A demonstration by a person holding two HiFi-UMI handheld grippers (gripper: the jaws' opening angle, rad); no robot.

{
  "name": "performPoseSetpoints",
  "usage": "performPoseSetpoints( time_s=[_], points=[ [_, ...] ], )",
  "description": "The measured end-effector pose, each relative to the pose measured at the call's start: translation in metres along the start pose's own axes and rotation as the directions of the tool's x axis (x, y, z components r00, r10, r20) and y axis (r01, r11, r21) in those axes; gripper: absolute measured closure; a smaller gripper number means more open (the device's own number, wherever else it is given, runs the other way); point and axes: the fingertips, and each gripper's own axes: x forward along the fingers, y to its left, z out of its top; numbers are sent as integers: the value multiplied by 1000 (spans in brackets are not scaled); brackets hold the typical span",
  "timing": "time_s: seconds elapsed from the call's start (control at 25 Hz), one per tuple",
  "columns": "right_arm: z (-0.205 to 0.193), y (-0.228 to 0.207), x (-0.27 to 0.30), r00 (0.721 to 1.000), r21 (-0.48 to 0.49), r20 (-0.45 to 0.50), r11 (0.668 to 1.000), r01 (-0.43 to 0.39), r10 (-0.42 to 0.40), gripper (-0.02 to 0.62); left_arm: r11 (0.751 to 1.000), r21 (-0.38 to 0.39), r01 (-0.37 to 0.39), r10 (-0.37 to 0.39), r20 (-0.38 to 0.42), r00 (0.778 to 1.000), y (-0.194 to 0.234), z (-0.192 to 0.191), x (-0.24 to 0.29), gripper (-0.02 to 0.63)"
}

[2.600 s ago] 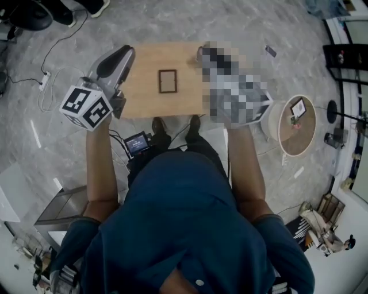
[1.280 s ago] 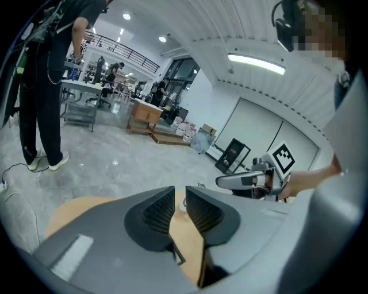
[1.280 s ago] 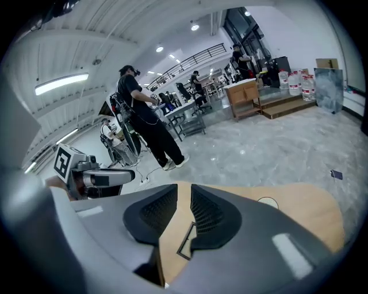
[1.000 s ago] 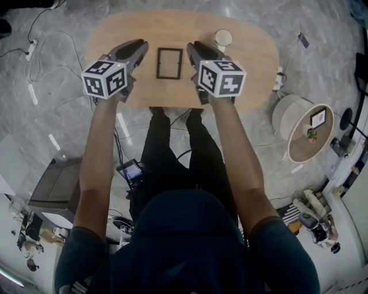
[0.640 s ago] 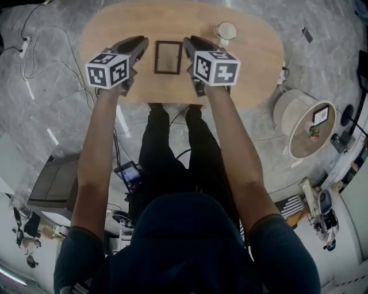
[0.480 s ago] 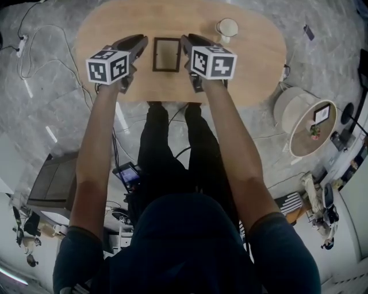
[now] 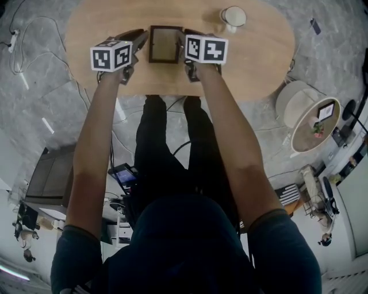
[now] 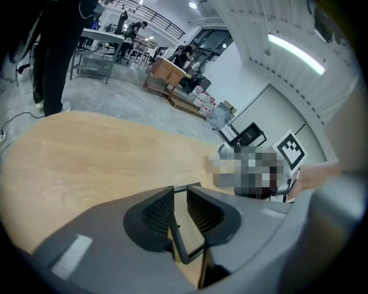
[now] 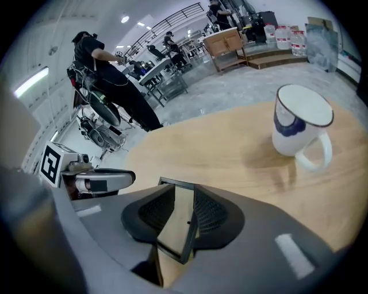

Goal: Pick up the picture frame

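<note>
Frame (image 7: 165, 44) over wooden table (image 7: 259, 63) (marble floor (image 7: 52, 97))

Head view: bench (image 7: 259, 63) runs across the top of the picture. Picture frame (image 7: 165, 44) is at upper centre, over the bench, between the two tools. Left tool (image 7: 141, 39) is on its left side and right tool (image 7: 184, 39) on its right; each has one side rail pinched between its jaws. Mug (image 7: 233, 17) stands on the bench at upper right, apart from the frame. Round side table (image 7: 286, 103) stands on the floor at the right edge, just beside the bench end.
</note>
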Motion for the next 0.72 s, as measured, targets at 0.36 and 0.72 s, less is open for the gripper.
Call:
performPoseSetpoints(
  time_s=[0.36, 0.72],
  points=[
    [-29, -16, 32, 997, 15, -74, 999, 36, -35, 512, 999, -14, -39, 38, -59, 997, 18, -36, 26, 525],
    [-42, -22, 42, 993, 0, -93, 997, 73, -73, 512, 996, 7, -87, 87, -92, 992, 24, -52, 39, 525]
  ],
)
